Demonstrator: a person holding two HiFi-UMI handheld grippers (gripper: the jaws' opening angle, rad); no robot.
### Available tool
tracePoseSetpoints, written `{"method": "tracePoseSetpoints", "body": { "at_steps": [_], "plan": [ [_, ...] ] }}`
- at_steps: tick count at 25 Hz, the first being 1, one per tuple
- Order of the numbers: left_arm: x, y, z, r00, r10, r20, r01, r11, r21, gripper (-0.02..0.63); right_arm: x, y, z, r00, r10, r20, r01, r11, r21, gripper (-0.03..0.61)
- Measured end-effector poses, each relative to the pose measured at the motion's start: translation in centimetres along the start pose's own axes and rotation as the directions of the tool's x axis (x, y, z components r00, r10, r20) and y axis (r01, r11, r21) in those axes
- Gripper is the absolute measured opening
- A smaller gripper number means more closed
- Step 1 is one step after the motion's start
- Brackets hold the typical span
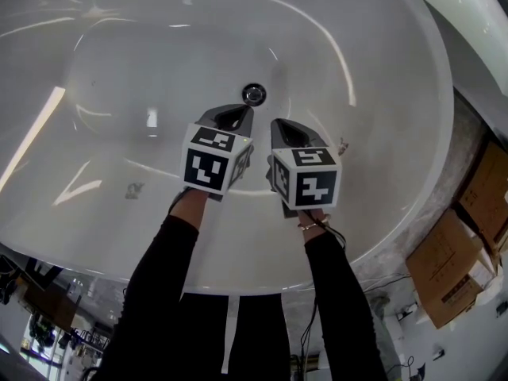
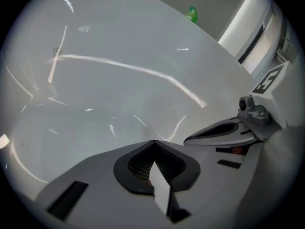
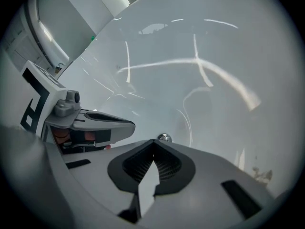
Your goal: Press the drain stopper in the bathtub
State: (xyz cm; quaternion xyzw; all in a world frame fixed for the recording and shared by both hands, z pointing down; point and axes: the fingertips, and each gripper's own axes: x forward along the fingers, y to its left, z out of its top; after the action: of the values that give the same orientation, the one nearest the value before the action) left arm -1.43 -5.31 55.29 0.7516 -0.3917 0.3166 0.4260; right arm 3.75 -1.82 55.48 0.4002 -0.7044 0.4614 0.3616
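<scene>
The chrome drain stopper (image 1: pixel 253 94) sits in the floor of the white bathtub (image 1: pixel 381 70). Both grippers hang side by side over the tub, just short of the stopper. My left gripper (image 1: pixel 240 112) is nearest it, its tip a little below the stopper; its jaws are shut and empty (image 2: pixel 153 143). My right gripper (image 1: pixel 282 126) is to the right, also shut on nothing (image 3: pixel 153 143). In the right gripper view the stopper (image 3: pixel 164 138) peeks out just past the jaw tips. The left gripper view shows only bare tub wall ahead; the stopper is hidden there.
Cardboard boxes (image 1: pixel 468 236) stand on the floor right of the tub. The tub's near rim (image 1: pixel 238 280) runs under my forearms. A small green object (image 2: pixel 192 13) lies beyond the far rim. Dark clutter (image 1: pixel 40 308) sits at the lower left.
</scene>
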Motion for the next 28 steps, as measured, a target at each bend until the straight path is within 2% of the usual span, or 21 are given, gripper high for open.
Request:
{"method": "tracePoseSetpoints", "body": {
  "at_steps": [18,28],
  "plan": [
    [4.6,2.2,-2.1,0.999,0.0,-0.051,-0.001,1.0,-0.013,0.008,4.6,-3.0,-2.2,0.996,0.026,-0.082,-0.02,0.997,0.076,0.002],
    [7.0,3.1,-3.3,0.996,-0.01,-0.085,0.01,1.0,-0.005,0.008,7.1,-3.3,-1.5,0.994,0.077,-0.08,-0.07,0.994,0.082,0.002]
  ]
}}
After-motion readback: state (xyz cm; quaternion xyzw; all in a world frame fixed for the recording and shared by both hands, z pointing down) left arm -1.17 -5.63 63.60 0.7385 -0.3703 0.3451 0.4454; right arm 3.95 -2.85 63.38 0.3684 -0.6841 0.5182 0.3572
